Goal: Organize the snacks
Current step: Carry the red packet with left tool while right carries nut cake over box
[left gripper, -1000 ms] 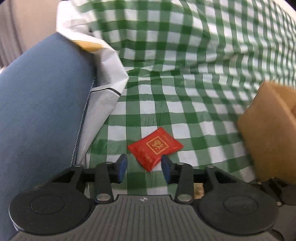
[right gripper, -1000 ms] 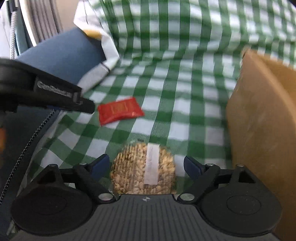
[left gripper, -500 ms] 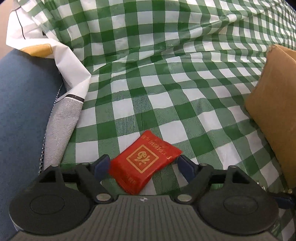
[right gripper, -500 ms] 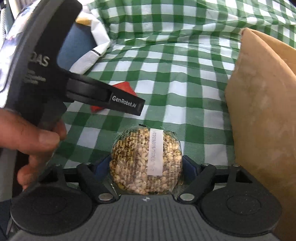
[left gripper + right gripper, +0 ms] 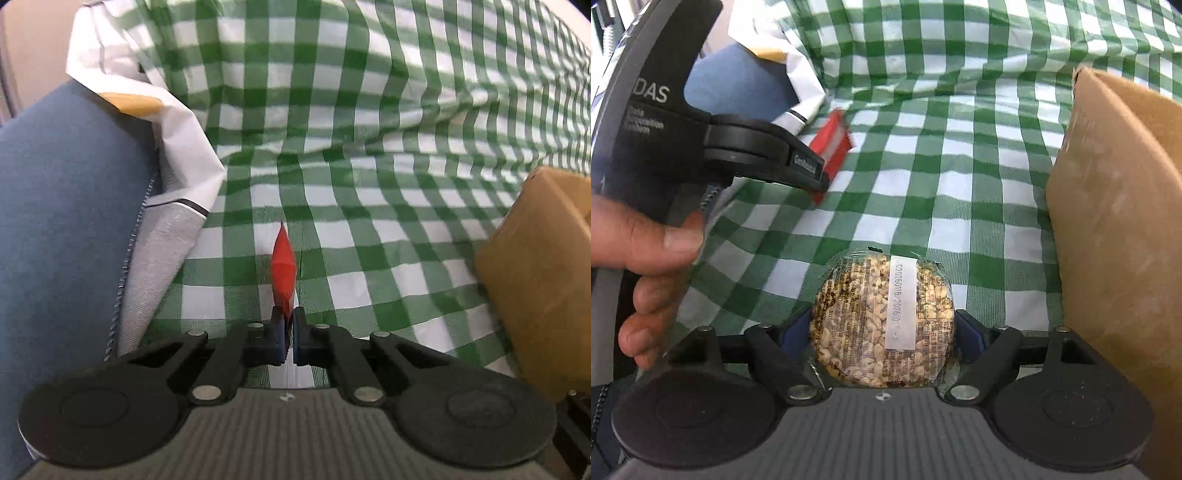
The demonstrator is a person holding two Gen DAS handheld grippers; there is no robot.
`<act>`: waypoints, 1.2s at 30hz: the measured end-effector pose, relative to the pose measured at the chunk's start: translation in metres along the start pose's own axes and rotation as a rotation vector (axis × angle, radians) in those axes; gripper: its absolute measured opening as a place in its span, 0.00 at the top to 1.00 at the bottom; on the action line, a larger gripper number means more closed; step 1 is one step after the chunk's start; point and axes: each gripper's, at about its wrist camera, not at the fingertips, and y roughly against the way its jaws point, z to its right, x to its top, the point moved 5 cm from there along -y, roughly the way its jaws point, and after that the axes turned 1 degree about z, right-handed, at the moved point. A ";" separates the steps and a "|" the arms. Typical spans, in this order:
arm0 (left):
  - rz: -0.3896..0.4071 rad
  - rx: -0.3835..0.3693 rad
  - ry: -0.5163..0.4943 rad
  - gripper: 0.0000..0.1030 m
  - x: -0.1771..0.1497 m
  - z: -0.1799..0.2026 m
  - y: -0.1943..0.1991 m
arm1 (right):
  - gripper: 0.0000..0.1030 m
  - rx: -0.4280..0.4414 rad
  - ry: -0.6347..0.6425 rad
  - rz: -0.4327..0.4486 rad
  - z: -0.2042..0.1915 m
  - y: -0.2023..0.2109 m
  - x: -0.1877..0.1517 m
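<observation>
Cardboard box point(image 5: 1115, 236): inside hidden; each tool grips a snack.

We're seeing bright, even daylight on both views, with soft shadows only. The checked cloth point(image 5: 369, 184) bows hard toward the fisheye edges, smeared at top right. The red packet point(image 5: 831, 142) is motion-blurred; the round snack's label point(image 5: 903, 302) reads sharp.

Red packet point(image 5: 283, 266) edge-on in jaws, round wrapped nut cake point(image 5: 882, 322) flat
</observation>
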 end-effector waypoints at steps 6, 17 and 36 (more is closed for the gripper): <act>-0.006 -0.028 0.076 0.96 -0.012 -0.004 0.046 | 0.21 0.010 0.074 0.017 -0.004 0.026 -0.011; -0.133 -0.168 0.112 0.98 -0.073 0.004 0.119 | 0.21 0.039 0.162 0.009 -0.012 0.103 -0.060; -0.285 -0.061 -0.078 0.84 -0.092 0.044 0.079 | 0.21 0.055 0.227 -0.052 -0.023 0.113 -0.113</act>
